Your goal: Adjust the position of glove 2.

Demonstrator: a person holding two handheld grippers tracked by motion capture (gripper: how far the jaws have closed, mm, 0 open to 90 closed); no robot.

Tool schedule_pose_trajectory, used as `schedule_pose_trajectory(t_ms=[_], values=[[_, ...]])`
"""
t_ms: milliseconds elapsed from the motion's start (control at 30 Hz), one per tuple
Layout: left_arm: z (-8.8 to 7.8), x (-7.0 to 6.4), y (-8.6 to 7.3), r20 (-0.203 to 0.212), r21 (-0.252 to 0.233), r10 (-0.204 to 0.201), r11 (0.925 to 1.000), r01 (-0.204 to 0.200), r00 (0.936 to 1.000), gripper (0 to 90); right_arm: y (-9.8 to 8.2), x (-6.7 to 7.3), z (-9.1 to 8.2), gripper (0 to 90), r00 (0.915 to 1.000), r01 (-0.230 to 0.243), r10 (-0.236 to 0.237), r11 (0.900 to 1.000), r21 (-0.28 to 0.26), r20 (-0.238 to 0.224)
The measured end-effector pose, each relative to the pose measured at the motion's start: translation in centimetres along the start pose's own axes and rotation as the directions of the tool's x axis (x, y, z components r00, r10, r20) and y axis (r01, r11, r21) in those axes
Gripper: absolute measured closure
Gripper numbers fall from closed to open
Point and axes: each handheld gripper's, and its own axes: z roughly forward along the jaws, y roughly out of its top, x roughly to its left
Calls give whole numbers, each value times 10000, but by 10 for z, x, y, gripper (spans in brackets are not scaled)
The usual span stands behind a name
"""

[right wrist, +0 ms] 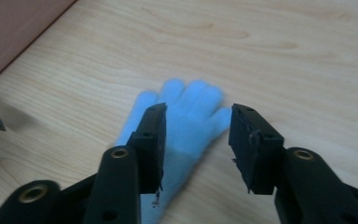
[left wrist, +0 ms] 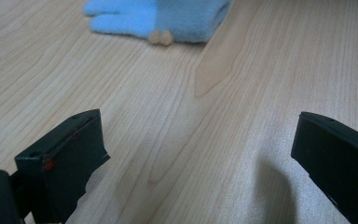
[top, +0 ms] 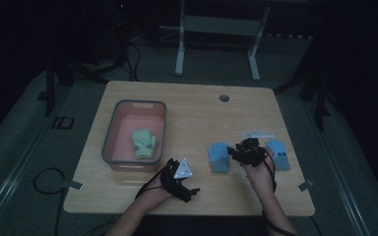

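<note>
A light blue glove point(top: 219, 156) lies flat on the wooden table point(top: 192, 113), and a second blue glove point(top: 279, 153) lies to its right. My right gripper point(top: 238, 151) hovers between them, just above the left glove. In the right gripper view that glove point(right wrist: 191, 100) lies on the table under my right gripper point(right wrist: 198, 116), whose jaws stand apart and do not press on it. My left gripper point(top: 189, 189) rests near the front edge. Its jaws are wide open over bare wood point(left wrist: 198, 126), with a blue glove point(left wrist: 158, 18) farther ahead.
A pink bin with a grey rim point(top: 109, 132) stands at the left of the table and holds a green glove point(top: 144, 143). A small white object point(top: 257, 133) lies behind the right gripper. A round cable hole point(top: 224, 98) sits near the table's far edge.
</note>
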Motion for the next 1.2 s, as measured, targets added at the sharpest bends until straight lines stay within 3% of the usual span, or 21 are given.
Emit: schedule_pose_trajectory(t_ms=[33,300,333,467,500,633,667,733,900,1000,1200], values=[[0,0,0,-5,-2,-1,10000,1,10000,30,4,-9,-5,579,10000,17,-17,9999,-134,-13],[0,0,0,-9,12,-32,10000,32,10000,30,12,-38,-21,572,9980,557,-551,9983,-188,309],[0,1,0,14,29,-52,10000,52,10000,30,10,-49,-28,574,9969,697,-691,9974,-175,367],[0,0,0,7,58,-18,10000,18,10000,30,4,-73,-42,574,9944,927,-912,9954,-246,542],[0,0,0,7,58,-18,10000,18,10000,30,4,-73,-42,574,9944,927,-912,9954,-246,542],[0,0,0,2,114,-16,9999,16,10000,30,-6,-102,-54,579,9913,1221,-1206,9922,-250,536],[0,0,0,4,112,-14,9999,14,10000,30,-6,-102,-54,579,9913,1221,-1206,9922,-250,536],[0,0,0,-5,116,-16,9999,17,10000,30,-13,-119,-56,588,9883,1479,-1471,9888,-175,402],[0,0,0,-33,124,-18,9999,18,10000,30,-23,-140,-55,613,9840,1751,-1751,9845,11,327],[1,0,0,-36,144,-11,9999,11,10000,30,-33,-159,-51,625,9843,1735,-1743,9844,282,291],[1,0,0,-34,161,-28,9999,28,10000,30,-48,-176,-40,602,9851,1683,-1702,9834,674,236]])
